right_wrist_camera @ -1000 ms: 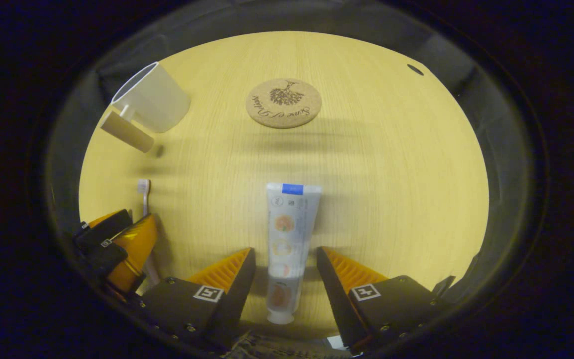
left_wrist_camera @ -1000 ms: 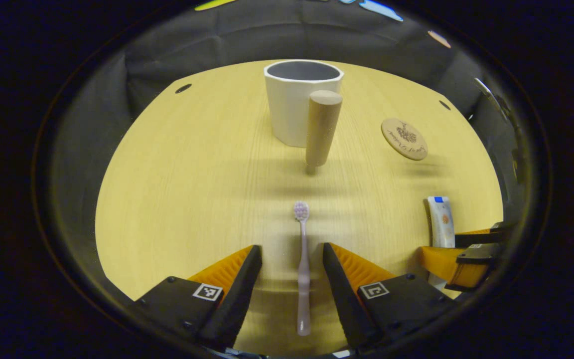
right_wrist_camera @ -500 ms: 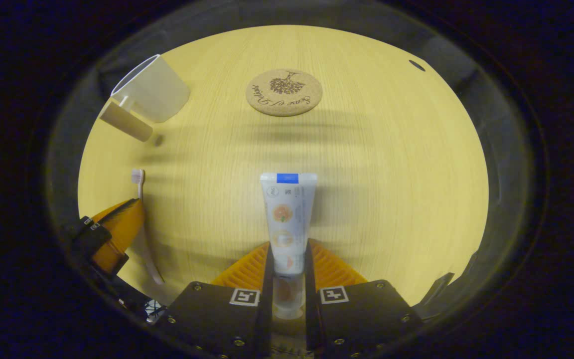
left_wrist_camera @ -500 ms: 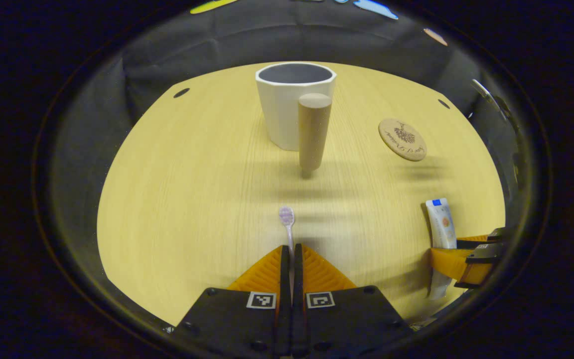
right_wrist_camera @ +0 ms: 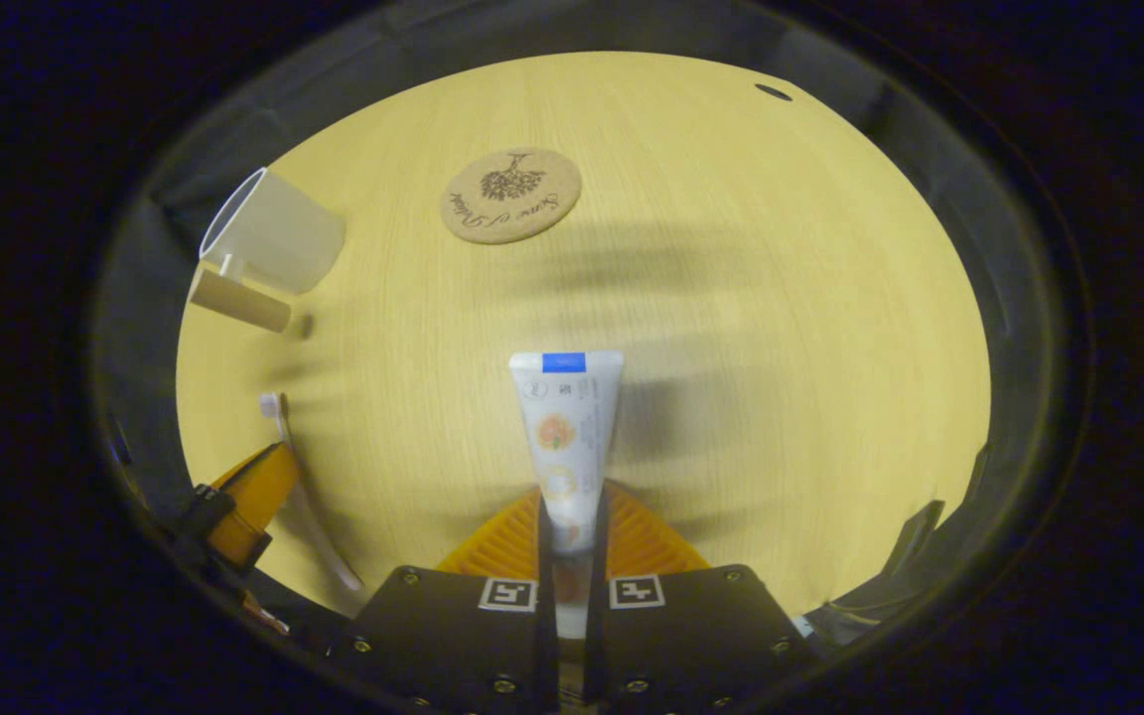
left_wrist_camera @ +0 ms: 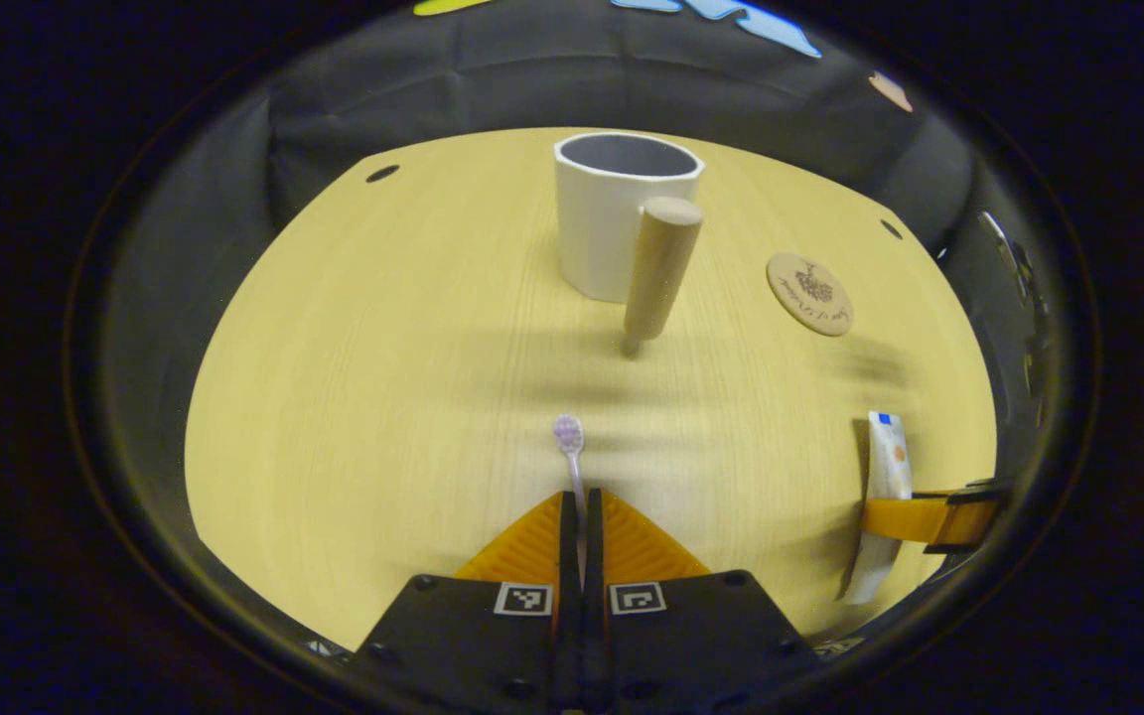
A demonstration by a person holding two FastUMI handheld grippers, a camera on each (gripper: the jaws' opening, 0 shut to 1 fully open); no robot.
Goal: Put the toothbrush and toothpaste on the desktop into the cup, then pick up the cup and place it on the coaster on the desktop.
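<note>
Dim booth, soft smeared shadows, strong fisheye bending at edges

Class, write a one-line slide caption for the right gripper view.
Right gripper shut on the toothpaste; cup and coaster beyond.

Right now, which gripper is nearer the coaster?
Right, by my read. The right gripper, shut on the toothpaste, has the coaster ahead, slightly left. The left gripper, shut on the toothbrush, sits farther off beyond it.

Left claw (left_wrist_camera: 580, 516): fingers pressed together on the thin pale-lilac plastic toothbrush (left_wrist_camera: 572, 459). Right claw (right_wrist_camera: 570, 526): fingers clamped on the white printed toothpaste tube (right_wrist_camera: 564, 437), near its lower end.
</note>
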